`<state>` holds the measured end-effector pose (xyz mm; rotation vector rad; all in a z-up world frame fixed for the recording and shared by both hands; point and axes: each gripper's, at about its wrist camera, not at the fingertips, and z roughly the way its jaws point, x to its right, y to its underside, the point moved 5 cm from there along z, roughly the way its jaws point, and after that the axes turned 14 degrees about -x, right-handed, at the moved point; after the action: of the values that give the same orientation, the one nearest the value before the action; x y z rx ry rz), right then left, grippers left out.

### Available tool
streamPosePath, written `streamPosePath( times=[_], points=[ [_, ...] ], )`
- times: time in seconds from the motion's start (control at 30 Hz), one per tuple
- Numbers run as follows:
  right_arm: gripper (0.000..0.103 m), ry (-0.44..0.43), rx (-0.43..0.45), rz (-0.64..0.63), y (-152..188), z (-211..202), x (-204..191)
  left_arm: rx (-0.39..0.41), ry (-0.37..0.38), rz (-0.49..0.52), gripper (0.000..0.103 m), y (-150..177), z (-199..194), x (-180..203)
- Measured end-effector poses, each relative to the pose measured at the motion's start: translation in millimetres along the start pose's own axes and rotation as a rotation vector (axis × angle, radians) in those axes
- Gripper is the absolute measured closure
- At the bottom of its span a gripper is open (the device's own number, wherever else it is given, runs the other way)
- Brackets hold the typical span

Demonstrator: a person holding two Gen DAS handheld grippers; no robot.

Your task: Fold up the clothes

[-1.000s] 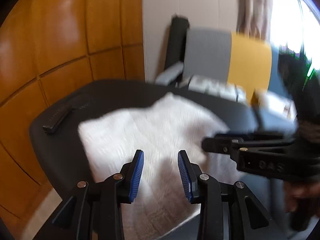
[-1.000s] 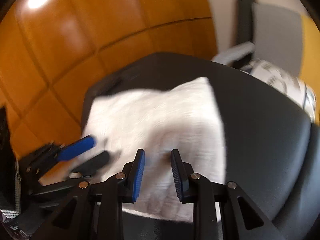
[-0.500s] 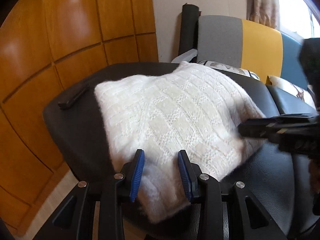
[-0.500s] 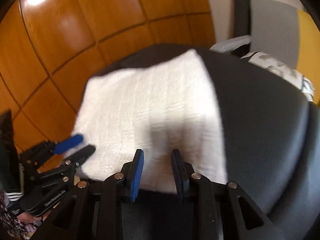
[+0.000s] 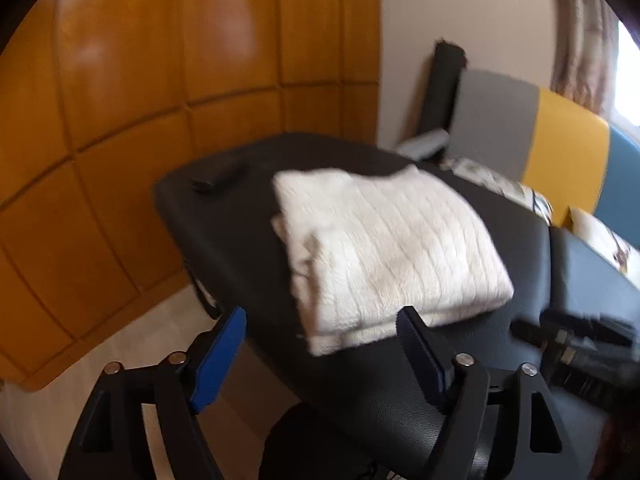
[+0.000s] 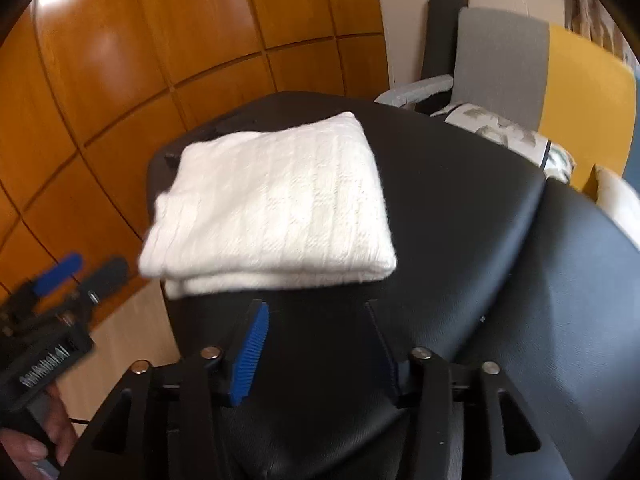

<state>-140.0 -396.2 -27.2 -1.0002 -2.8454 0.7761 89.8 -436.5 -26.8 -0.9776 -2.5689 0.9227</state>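
While both tongs gape empty | folded sweater (image 5: pixel 384 248) on table (image 6: pixel 460 208) | remote (image 5: pixel 218 176) left view only

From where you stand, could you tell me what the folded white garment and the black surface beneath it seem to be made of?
The folded white garment looks like a soft, fuzzy knit, probably wool or acrylic: ribbed rows and a fluffy edge show. The black padded surface beneath it looks like leather or vinyl upholstery, with a fine grain, a soft sheen and a seam between cushions; which of the two cannot be told.
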Motion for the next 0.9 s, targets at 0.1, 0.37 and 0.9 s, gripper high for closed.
streamPosePath(
  times=[0.1, 0.37, 0.9],
  points=[
    [0.045, 0.015, 0.022, -0.018, 2, -12, -16, 0.057, -0.046, -0.056, 0.001, 4, -26, -7],
    [0.044, 0.003, 0.025, 0.000, 0, -23, -32, -0.018, -0.130, -0.031, 0.000, 12, -33, -15],
    [0.044, 0.084, 0.032, -0.016, -13, -30, -26, -0.069, -0.078, -0.003, 0.000, 2, -28, -6]
  ],
)
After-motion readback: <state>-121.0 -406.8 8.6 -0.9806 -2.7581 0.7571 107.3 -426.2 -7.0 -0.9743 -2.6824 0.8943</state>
